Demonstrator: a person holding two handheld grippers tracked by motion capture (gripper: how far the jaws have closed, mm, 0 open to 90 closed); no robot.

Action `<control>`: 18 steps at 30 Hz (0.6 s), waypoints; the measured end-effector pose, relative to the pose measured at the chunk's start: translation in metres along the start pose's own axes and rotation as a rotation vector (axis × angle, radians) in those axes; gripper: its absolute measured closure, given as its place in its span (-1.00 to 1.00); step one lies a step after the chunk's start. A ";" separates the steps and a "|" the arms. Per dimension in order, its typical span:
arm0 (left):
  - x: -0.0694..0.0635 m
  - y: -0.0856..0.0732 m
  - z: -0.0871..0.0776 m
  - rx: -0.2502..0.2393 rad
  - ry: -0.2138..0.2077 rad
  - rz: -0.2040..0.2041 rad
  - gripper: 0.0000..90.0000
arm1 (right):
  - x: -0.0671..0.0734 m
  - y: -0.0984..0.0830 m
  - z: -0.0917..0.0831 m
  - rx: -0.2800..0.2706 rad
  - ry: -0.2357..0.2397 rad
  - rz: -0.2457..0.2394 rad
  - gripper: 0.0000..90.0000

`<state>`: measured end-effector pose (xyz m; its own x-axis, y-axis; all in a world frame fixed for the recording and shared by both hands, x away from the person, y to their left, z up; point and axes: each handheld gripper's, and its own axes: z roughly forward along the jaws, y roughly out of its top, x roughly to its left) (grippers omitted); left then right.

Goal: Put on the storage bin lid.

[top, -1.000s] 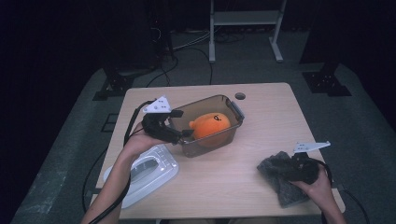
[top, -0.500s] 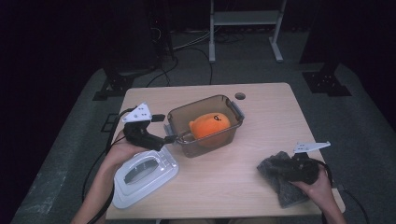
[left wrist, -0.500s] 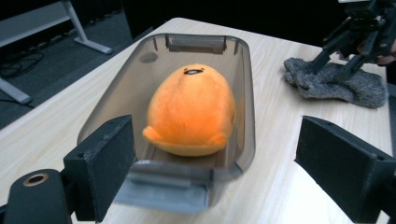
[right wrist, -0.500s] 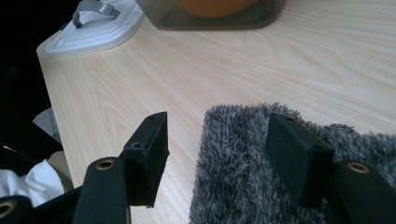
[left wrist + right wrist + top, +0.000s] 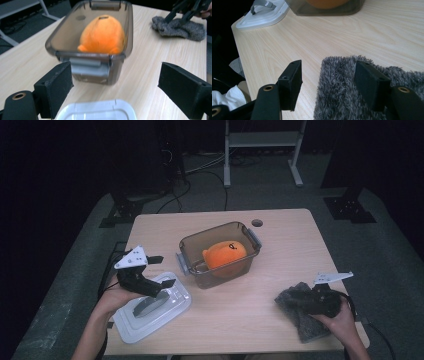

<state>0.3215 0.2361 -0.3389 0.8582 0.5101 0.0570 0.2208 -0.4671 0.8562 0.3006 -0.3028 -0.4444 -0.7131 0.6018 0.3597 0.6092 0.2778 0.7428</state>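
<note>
Near the left edge of the table, the left gripper (image 5: pixel 161 271) hangs just above the white lid (image 5: pixel 150 309), jaws wide apart and empty. The lid's grey handle (image 5: pixel 149 304) sits right under them, long axis running toward the box (image 5: pixel 220 255). The right gripper (image 5: pixel 327 80), also open, straddles the grey cloth's (image 5: pixel 352 87) edge without clamping it.

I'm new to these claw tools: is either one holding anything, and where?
No. The left gripper hangs open above the white lid; the right gripper is open astride the grey cloth's edge.

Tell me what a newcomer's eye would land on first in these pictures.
The bright orange plush toy stands out at once, sitting inside the smoky clear tub near the middle of the table. At the near left corner lies the white lid, with the left gripper hovering open above it. At the near right, the right gripper rests open on a fuzzy grey cloth.
</note>
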 end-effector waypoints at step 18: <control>-0.001 -0.048 -0.012 0.010 0.039 -0.031 -0.73 | 0.001 -0.001 0.000 0.004 -0.004 -0.002 -0.15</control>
<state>0.3037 0.2668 -0.3739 0.8320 0.5524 0.0507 0.2521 -0.4579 0.8525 0.2994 -0.3024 -0.4442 -0.7130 0.6042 0.3557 0.6089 0.2820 0.7414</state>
